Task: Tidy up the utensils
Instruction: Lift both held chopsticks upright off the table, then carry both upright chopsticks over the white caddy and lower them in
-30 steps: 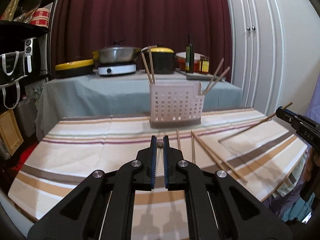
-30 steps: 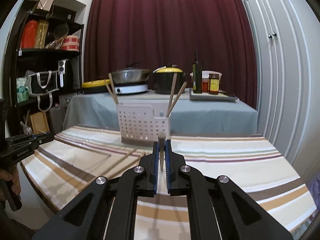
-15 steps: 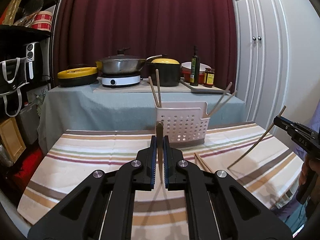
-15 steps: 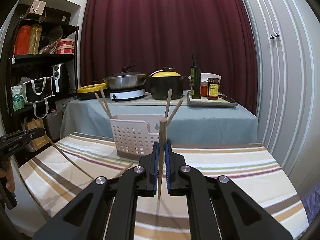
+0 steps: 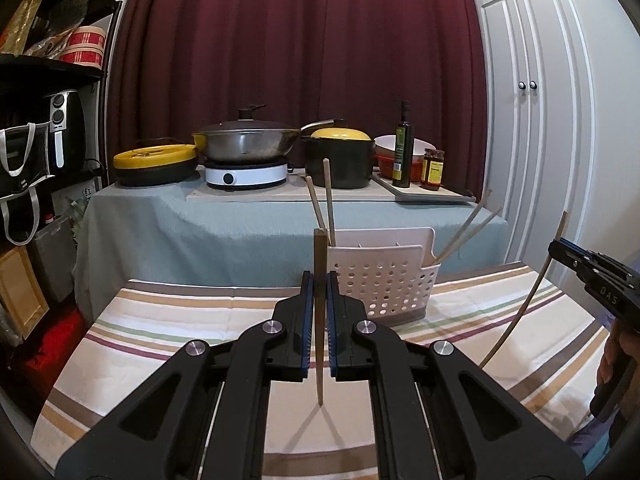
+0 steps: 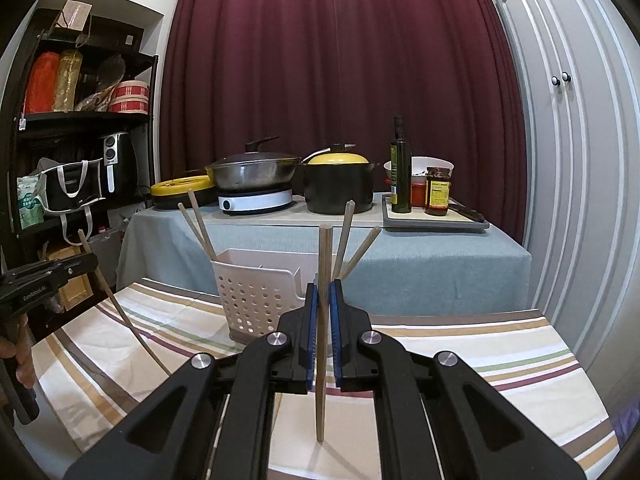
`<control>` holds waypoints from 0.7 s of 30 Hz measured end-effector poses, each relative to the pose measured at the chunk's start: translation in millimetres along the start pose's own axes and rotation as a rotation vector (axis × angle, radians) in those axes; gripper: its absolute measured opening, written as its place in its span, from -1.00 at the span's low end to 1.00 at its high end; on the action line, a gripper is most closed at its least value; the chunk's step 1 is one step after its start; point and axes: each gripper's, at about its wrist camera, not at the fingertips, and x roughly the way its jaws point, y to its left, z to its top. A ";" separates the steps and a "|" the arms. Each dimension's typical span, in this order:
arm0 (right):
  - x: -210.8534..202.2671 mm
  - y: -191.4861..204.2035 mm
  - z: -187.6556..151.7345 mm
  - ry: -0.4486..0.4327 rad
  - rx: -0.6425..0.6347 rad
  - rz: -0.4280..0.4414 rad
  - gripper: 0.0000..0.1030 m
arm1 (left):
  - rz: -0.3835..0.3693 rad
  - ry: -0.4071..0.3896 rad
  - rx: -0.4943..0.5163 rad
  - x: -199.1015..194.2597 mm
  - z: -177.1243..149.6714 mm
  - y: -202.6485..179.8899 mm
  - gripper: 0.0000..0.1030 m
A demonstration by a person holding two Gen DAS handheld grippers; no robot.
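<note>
My tongs: matt black plastic, blue ribbed pads, bright metal rivets. Chopstick: pale bare wood. Basket: smooth perforated white plastic. Tabletop beneath basket: striped woven cloth, matt.

Striped-cloth table; white perforated basket stands on it.

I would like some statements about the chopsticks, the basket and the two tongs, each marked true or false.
1. The left tongs grip one chopstick. True.
2. The right tongs are empty. False: they grip a chopstick too.
3. The white basket already holds four chopsticks. True.
4. The basket lies tipped on its side. False: it stands upright on the striped cloth.
5. Both held chopsticks lie flat. False: they stand nearly upright.
</note>
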 end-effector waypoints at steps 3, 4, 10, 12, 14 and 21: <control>2.8 0.2 4.7 0.000 0.000 0.005 -0.87 | -0.005 -0.006 -0.003 2.7 5.9 -0.2 -0.87; 2.9 0.2 7.2 -0.002 0.003 0.009 -0.87 | -0.009 -0.009 -0.004 3.4 8.8 -0.2 -0.87; 2.4 3.1 36.2 -0.062 0.006 0.041 -0.87 | -0.049 -0.068 -0.010 -0.9 38.2 -6.0 -0.87; 2.7 4.9 49.5 -0.095 0.000 0.056 -0.87 | -0.060 -0.105 0.001 -2.6 52.4 -11.0 -0.87; 4.0 6.8 61.5 -0.128 -0.008 0.065 -0.87 | -0.070 -0.138 0.012 -2.7 65.5 -16.2 -0.87; 22.7 9.7 103.1 -0.232 -0.028 0.089 -0.87 | -0.091 -0.235 0.044 11.2 108.5 -31.5 -0.87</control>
